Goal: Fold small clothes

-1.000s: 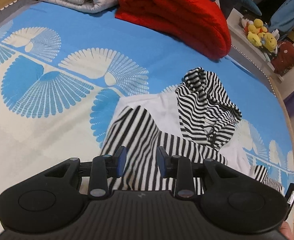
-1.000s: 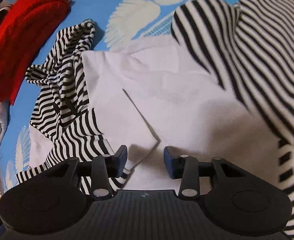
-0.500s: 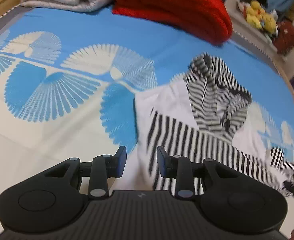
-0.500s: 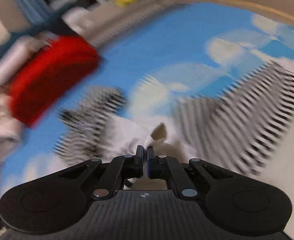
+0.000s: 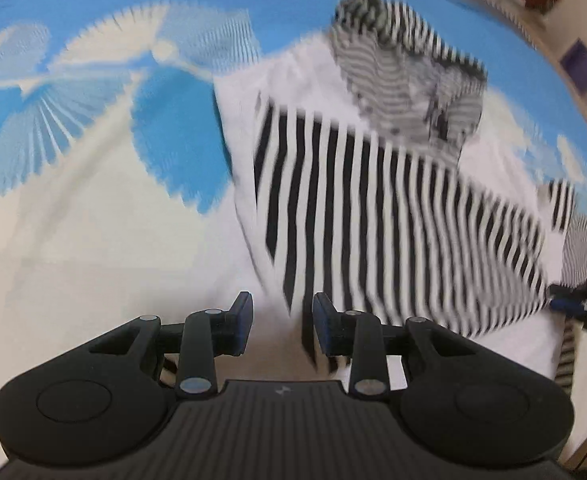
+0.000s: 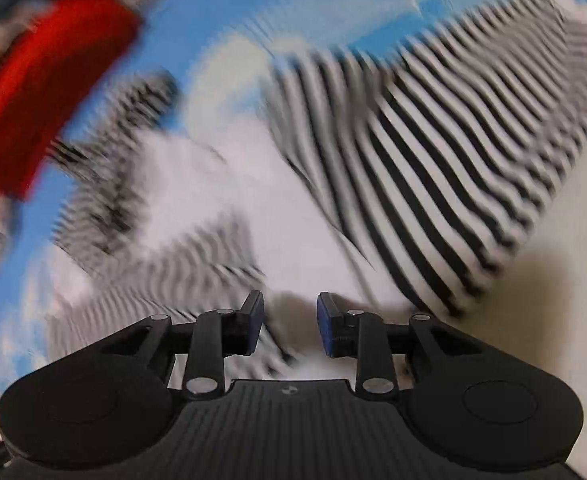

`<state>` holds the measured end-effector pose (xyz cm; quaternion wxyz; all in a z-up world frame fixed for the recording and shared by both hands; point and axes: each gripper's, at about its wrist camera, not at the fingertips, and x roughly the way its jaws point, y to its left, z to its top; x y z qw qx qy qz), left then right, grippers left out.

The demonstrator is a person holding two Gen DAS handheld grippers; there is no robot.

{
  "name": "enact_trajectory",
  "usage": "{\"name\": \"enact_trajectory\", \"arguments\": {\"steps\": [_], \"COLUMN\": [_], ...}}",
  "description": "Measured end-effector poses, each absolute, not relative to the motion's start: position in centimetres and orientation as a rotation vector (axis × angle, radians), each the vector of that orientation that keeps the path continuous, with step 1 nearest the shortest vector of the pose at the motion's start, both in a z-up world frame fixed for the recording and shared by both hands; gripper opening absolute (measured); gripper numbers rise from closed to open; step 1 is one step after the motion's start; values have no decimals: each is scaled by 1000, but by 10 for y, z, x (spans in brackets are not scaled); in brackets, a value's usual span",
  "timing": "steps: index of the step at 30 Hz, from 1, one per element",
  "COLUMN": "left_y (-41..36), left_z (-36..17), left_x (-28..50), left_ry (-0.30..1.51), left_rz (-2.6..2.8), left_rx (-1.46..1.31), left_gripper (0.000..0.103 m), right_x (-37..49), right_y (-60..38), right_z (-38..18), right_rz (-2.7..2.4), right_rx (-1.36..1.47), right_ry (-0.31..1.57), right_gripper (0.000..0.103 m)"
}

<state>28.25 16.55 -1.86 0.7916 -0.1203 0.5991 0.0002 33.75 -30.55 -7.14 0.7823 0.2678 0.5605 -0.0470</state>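
The bed (image 5: 73,240) fills both views; its cover is blue and cream with a fan pattern. Both views are blurred by motion.

A small garment (image 5: 393,200) lies spread on the bed cover. It is white with black-and-white striped parts. In the left wrist view, a striped sleeve (image 5: 373,220) lies folded diagonally across the white body. The striped hood (image 5: 409,76) lies crumpled at the far end of the garment. In the right wrist view, the same garment (image 6: 253,200) occupies the centre, with a wide striped section (image 6: 453,152) at the right.

A folded red blanket (image 6: 41,92) lies on the bed at the upper left of the right wrist view, beyond the garment.

The left gripper (image 5: 282,326) points steeply down at the near edge of the garment. Its jaws stand apart with a moderate gap. White and striped cloth shows below the gap, but the pads do not press on it.

The right gripper (image 6: 289,322) also points steeply down, above the white part of the garment. Its jaws are opening. Nothing is clamped between them; the cloth lies beneath.

The tip of the right gripper (image 5: 581,306) appears at the right edge of the left wrist view.
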Motion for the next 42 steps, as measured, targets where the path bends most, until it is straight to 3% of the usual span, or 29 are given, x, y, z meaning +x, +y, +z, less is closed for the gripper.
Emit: {"name": "enact_trajectory", "arguments": {"steps": [5,11,16,31,42], "left_y": [158,139,115,106,104], "left_z": [-40,16,44,47,38], "left_x": [280,285,285,283,290], "left_ry": [1370,1218,1150,1140,1159], "left_rz": [9,-37,-86,-100,-81], "left_rx": [-172,-154,-108,-78,-77], "left_gripper": [45,47,56,57,57], "right_x": [340,347,348,328,329], "right_y": [-320,-345,-385,-559,-588], "right_z": [-51,-17,-5,4,-36], "right_rz": [-119,-135,-235,-569,-576], "right_rx": [548,528,573,766,932], "right_ry": [1170,1062,997,790,835], "right_gripper": [31,37,37,37,37]}}
